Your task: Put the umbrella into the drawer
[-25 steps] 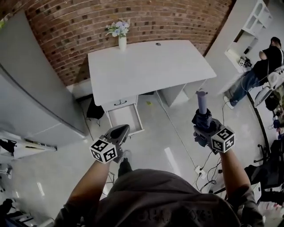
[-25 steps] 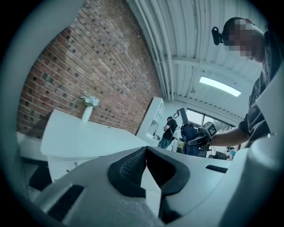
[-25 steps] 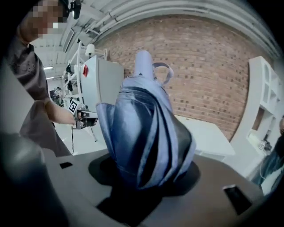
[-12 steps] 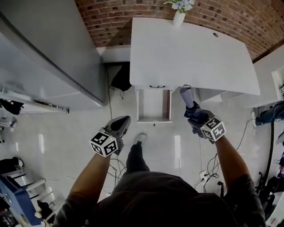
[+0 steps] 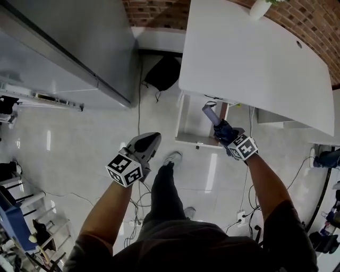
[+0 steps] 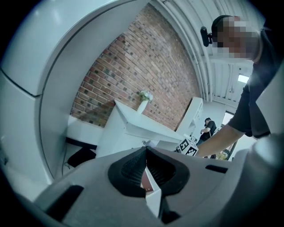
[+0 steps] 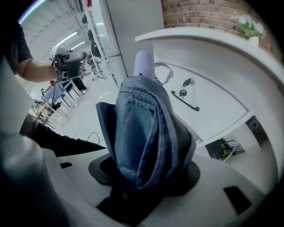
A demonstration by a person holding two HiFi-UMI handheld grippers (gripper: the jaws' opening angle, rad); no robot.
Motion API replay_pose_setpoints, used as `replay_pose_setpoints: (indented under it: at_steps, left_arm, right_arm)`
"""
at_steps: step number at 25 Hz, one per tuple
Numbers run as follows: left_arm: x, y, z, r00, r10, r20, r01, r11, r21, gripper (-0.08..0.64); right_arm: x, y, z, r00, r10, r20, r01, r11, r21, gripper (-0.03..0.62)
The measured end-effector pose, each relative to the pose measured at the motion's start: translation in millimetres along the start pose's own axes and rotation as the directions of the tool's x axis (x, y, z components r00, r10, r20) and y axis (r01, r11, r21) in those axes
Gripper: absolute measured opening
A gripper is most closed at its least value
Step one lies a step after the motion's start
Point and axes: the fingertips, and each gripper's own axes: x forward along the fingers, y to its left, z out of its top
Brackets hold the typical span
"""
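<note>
A folded blue umbrella (image 5: 210,113) with a pale handle end stands up out of my right gripper (image 5: 222,132), which is shut on its fabric body. In the right gripper view the umbrella (image 7: 142,133) fills the jaws, its handle (image 7: 144,64) toward the drawer front (image 7: 208,111). The white drawer (image 5: 197,123) stands pulled out under the white desk (image 5: 255,58), and the umbrella hangs over its right front corner. My left gripper (image 5: 147,143) is shut on nothing, lower left of the drawer, above the floor. Its jaws (image 6: 145,149) meet at the tips.
A tall grey cabinet (image 5: 69,37) stands left of the desk, with a black bag (image 5: 164,71) on the floor between them. A vase (image 5: 260,8) sits at the desk's back edge. Cables (image 5: 247,212) lie on the tiled floor at right. The person's shoe (image 5: 172,158) is just before the drawer.
Both grippers have come down and closer to the desk. The umbrella has moved from open floor to over the drawer's right front corner. The left gripper stays shut and empty.
</note>
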Motion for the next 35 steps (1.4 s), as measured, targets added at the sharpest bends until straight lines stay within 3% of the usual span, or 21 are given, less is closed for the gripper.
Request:
replay_pose_setpoints:
  at_steps: [8,14,27,35]
  left_arm:
    - [-12,69,-62,0.998,0.059,-0.022,-0.06,0.998,-0.019,0.0]
    - [-19,98,-95,0.996,0.088,-0.029,-0.088,0.996,-0.022,0.0]
    - [-17,117,-126,0.997,0.061,-0.048,-0.061,0.998,0.005,0.0]
    - [-15,124,-130,0.997,0.055,-0.051,-0.055,0.998,0.005,0.0]
  right_arm:
    - [141,-28,3,0.995,0.006,-0.097,-0.004,1.0,0.024,0.229]
    - [211,-40,-15,0.983,-0.013,-0.181,0.02,0.999,0.042,0.229]
    - [275,-59,-31,0.966,-0.072,-0.247,0.099,0.99,0.098,0.233]
    - [292,-64,-35,0.949,-0.112,-0.296,0.131,0.99,0.046,0.255]
